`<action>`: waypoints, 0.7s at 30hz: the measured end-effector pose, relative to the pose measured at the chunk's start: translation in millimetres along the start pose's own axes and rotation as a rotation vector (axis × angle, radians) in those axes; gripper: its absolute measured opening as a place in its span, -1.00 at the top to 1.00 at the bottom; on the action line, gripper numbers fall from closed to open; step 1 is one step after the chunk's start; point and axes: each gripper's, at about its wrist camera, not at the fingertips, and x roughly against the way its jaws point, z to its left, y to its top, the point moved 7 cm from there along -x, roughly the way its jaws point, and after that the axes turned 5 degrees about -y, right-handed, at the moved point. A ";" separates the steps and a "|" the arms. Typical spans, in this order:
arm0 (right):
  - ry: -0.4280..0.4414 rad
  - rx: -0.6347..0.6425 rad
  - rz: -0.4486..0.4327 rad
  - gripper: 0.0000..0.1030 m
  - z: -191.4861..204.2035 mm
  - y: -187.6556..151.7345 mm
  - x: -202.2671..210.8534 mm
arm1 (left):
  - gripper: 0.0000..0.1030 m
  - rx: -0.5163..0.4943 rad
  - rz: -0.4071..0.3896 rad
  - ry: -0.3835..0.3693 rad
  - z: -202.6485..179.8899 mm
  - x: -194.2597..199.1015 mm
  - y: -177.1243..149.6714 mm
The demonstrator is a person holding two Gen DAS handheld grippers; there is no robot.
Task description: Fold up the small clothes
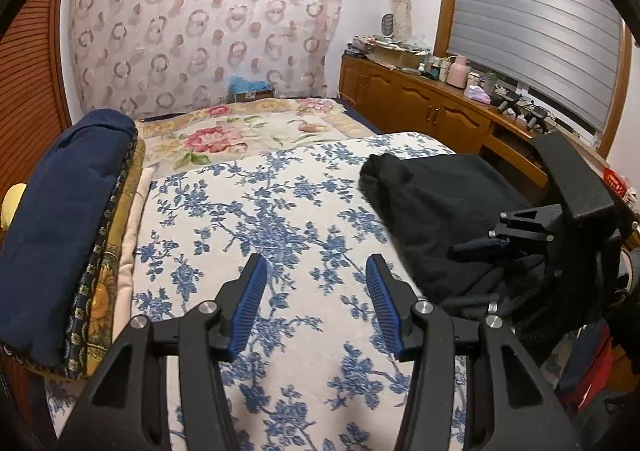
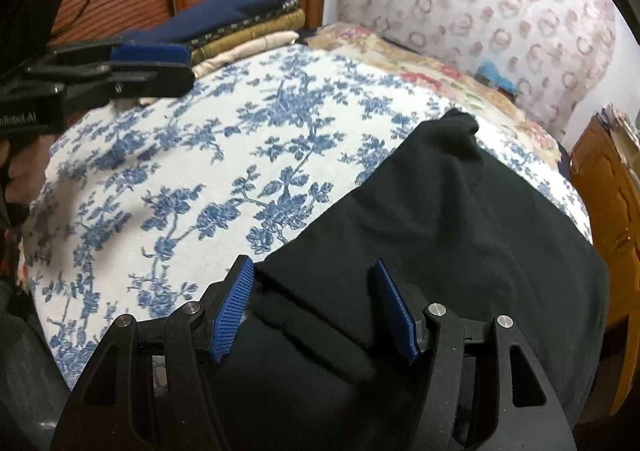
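A black garment (image 1: 432, 203) lies crumpled on the right side of the blue-flowered bedspread (image 1: 260, 211). In the right wrist view it (image 2: 460, 219) spreads across the lower right, with a folded hem near the fingers. My right gripper (image 2: 312, 267) stands open just above the garment's near left edge; black cloth lies under the gap, but the pads do not press on it. In the left wrist view the right gripper (image 1: 500, 241) hangs over the garment. My left gripper (image 1: 316, 265) is open over bare bedspread, left of the garment, with nothing between its fingers. It also shows at the upper left (image 2: 160, 55).
A stack of folded blankets with a navy one on top (image 1: 68, 203) lines the bed's left side. A flowered quilt (image 1: 240, 131) lies farther back. A wooden cabinet (image 1: 420, 103) with clutter on top runs along the right under a window blind.
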 end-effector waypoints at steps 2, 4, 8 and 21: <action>0.022 -0.004 -0.002 0.65 -5.3 1.9 3.3 | 0.02 0.006 0.007 -0.002 3.9 -3.8 2.6; 0.043 -0.022 -0.027 0.76 -12.3 6.3 12.2 | 0.02 0.009 0.018 -0.004 7.0 -8.9 5.6; 0.027 -0.071 -0.095 0.79 -37.7 16.4 38.1 | 0.02 0.009 0.037 -0.013 9.6 -19.7 14.2; 0.073 -0.250 -0.156 0.78 -122.3 29.0 73.5 | 0.02 -0.034 0.119 -0.063 -13.0 -68.9 35.6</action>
